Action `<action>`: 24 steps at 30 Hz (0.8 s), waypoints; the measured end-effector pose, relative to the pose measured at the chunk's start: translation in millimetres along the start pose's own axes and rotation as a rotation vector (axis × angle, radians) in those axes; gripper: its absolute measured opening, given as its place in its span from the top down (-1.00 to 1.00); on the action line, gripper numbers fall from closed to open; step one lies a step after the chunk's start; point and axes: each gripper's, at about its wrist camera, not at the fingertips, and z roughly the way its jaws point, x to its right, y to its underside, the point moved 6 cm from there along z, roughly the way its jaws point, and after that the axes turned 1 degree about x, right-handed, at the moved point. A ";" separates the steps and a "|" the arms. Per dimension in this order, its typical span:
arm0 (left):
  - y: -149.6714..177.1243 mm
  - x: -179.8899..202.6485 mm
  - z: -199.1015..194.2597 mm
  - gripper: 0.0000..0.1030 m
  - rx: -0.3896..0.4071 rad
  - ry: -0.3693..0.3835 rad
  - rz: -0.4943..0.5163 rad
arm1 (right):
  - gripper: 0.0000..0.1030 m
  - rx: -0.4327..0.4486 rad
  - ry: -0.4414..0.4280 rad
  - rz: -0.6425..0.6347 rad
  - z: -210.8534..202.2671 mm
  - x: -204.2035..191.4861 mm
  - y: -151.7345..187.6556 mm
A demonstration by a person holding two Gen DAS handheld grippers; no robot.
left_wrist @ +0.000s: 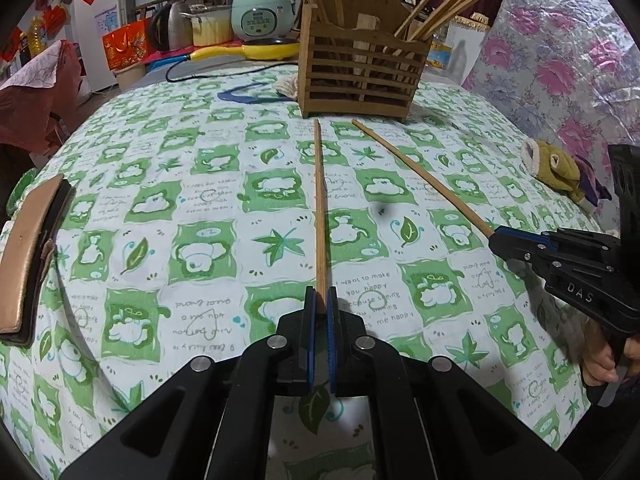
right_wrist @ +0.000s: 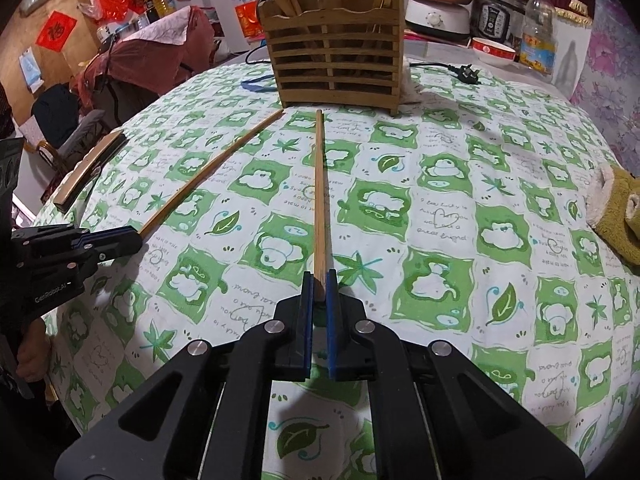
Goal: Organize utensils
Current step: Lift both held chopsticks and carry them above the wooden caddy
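Observation:
My left gripper (left_wrist: 320, 300) is shut on the near end of a wooden chopstick (left_wrist: 319, 208) that points ahead toward the slatted wooden utensil holder (left_wrist: 356, 76). My right gripper (right_wrist: 319, 286) is shut on a second chopstick (right_wrist: 319, 196), its far tip close to the holder (right_wrist: 334, 68). Each gripper shows in the other's view: the right one (left_wrist: 498, 236) holding its chopstick (left_wrist: 420, 176), the left one (right_wrist: 134, 236) holding its chopstick (right_wrist: 216, 168). The holder has several chopsticks standing in it.
The table has a green-and-white patterned cloth (left_wrist: 200, 200). A brown plush toy (left_wrist: 556, 168) lies at the right edge. A flat tan-and-black object (left_wrist: 28, 256) lies at the left edge. A blue band (left_wrist: 248, 96) lies by the holder. Appliances and a bowl (right_wrist: 492, 50) stand behind.

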 end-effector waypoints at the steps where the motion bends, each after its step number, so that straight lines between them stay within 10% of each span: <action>1: -0.2 0.0 -2.2 0.90 0.009 -0.006 -0.002 | 0.87 0.007 0.008 -0.002 -1.8 -0.3 0.0; 24: -69.5 50.0 -146.9 0.90 0.291 -0.019 0.086 | 0.87 0.396 0.066 -0.049 -169.0 -21.1 -38.5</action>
